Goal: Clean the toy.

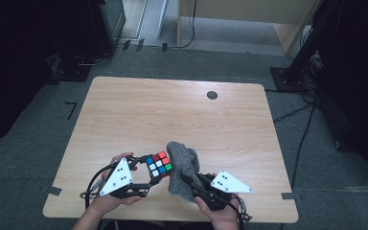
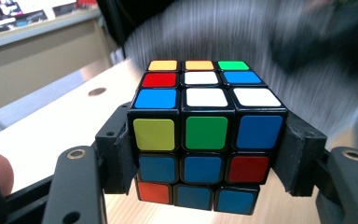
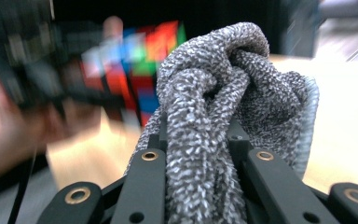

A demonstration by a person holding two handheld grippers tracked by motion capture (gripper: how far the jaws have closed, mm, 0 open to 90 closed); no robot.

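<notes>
A wooden table (image 1: 182, 110) is standing on grey carpet — near its front edge the left tongs (image 2: 205, 158) are clamping a puzzle cube (image 2: 205, 135), while the right tongs (image 3: 200, 154) are pinching a grey cloth (image 3: 223, 93) — touching the cube's right side.

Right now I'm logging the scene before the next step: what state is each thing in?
Puzzle cube: scrambled, clamped by its sides, held above the table.
Grey cloth: bunched up, gripped, beside the cube.
Left gripper: shut on the cube.
Right gripper: shut on the cloth.
Table: light wood, with a dark round spot near its far edge.
</notes>
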